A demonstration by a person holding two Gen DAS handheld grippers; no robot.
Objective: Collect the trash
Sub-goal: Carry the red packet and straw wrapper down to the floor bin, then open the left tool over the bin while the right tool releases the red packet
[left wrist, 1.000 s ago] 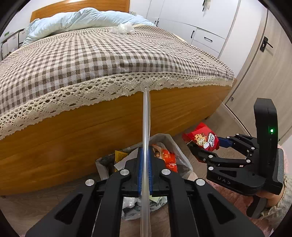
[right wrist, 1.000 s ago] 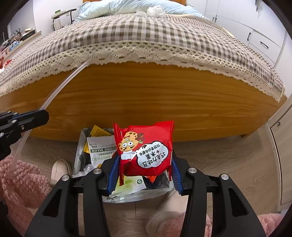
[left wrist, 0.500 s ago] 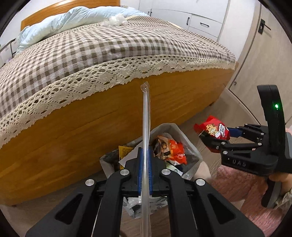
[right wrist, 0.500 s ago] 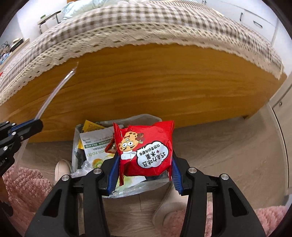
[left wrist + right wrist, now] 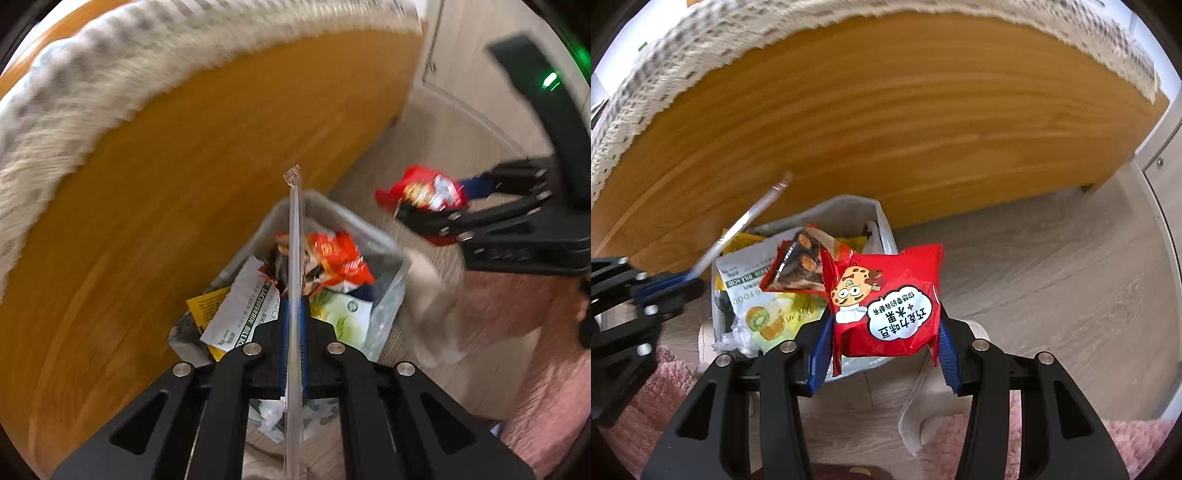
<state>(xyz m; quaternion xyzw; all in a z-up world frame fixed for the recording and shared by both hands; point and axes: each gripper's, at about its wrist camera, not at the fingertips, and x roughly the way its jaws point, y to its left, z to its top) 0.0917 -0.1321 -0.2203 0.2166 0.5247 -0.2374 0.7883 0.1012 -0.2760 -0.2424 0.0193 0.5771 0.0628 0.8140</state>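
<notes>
My left gripper is shut on a long clear straw wrapper, which sticks out over the lined trash bin full of wrappers. My right gripper is shut on a red cookie snack packet, held just above the bin's near right corner. In the left wrist view the right gripper and its red packet hang to the right of the bin. In the right wrist view the left gripper and its straw wrapper come in from the left.
The wooden bed side with a lace-edged checked cover rises right behind the bin. A pink fluffy rug and a beige slipper lie on the wood floor near the bin. A cabinet stands at right.
Both grippers have dropped and tipped downward toward the bin, which now looks larger and nearer. The bed top has slid out of view. Each still holds its item.
</notes>
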